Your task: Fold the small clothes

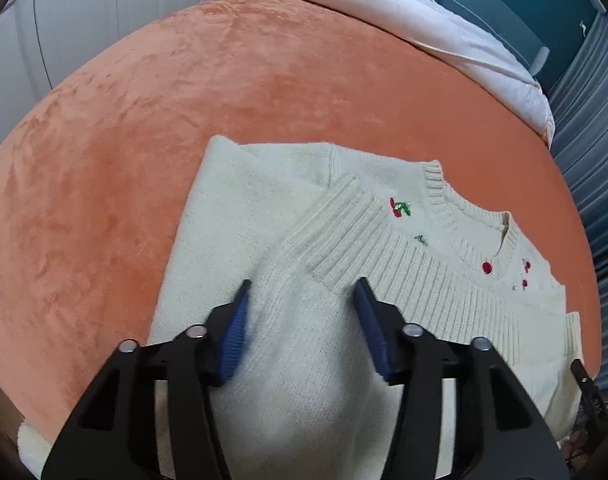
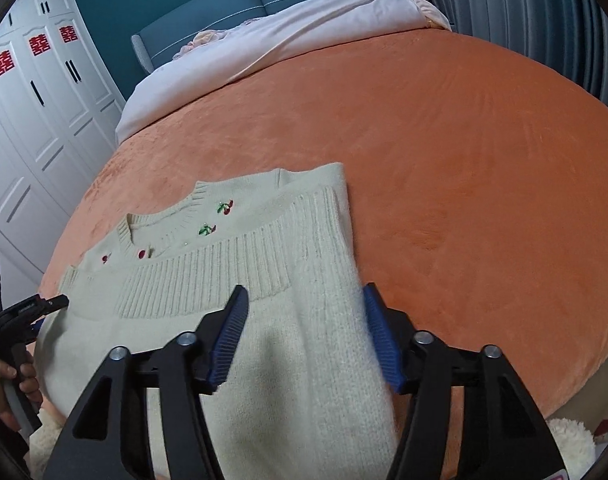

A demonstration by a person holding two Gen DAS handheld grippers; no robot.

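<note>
A cream knit sweater (image 1: 264, 216) with small red cherry embroidery lies on the orange bedspread, its ribbed hem folded up to just below the neckline. It also shows in the right wrist view (image 2: 288, 248). My left gripper (image 1: 304, 292) is open, its blue-padded jaws spread over the sweater's near left part. My right gripper (image 2: 304, 296) is open over the sweater's near right edge. Neither grips any cloth. The left gripper's tip (image 2: 44, 306) shows at the sweater's left edge in the right wrist view.
The orange bedspread (image 2: 464, 160) covers the bed around the sweater. A white duvet (image 2: 264, 40) is bunched at the head, by a blue headboard (image 2: 224, 12). White wardrobes (image 2: 32, 120) stand to the left, curtains (image 1: 592, 128) to the right.
</note>
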